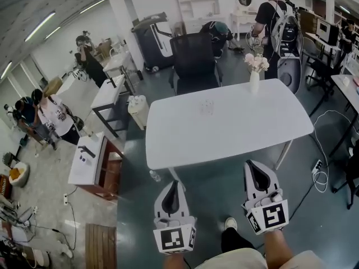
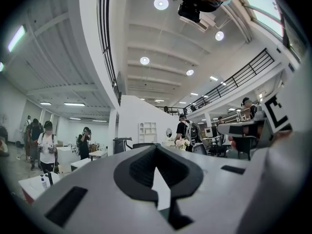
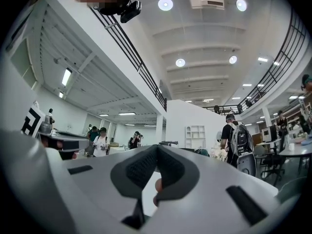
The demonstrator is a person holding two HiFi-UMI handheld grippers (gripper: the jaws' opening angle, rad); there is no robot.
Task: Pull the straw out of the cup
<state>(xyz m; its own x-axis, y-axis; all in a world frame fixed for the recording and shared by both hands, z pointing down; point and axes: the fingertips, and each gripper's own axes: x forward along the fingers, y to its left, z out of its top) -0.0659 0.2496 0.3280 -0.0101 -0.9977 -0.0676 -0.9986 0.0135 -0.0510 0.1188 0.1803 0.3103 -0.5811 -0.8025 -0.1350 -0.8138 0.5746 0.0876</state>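
Task not started: left gripper and right gripper both have jaws together and empty, held short of the table, where the clear cup sits untouched, straw too faint to see.

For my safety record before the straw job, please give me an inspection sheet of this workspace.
Surface: white table, few things on it.
Job's things: small clear thing mid-table, too faint to tell if cup and straw.
Clutter: vase with flowers at the far right corner.
Grippers: left claw shut, empty; right claw shut, empty; both before the near edge.
Cables: white cable and power strip on the floor at right.
Surroundings: black chair behind the table; people standing around.
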